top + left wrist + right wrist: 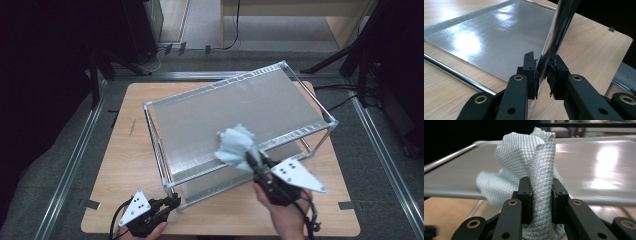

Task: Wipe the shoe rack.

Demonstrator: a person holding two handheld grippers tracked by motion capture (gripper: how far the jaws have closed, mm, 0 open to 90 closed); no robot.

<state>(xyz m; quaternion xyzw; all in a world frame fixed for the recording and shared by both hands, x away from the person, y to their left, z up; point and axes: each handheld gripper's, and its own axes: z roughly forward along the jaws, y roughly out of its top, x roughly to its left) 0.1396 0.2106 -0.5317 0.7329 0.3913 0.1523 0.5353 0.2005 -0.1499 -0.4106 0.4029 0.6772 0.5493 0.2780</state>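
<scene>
1. My left gripper (170,204) sits low at the tabletop's (125,150) near-left corner, angled inward, its jaws clamped tight on the rack's (240,107) chrome corner post (556,37).
2. My right gripper (252,162) reaches forward over the rack's near edge, jaws closed on the pale blue cloth (237,145).
3. The cloth lies bunched on the top shelf (599,170), near its front rail.

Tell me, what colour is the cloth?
Pale blue-green cloth with a tiny diamond pattern, best seen in the right gripper view.
</scene>
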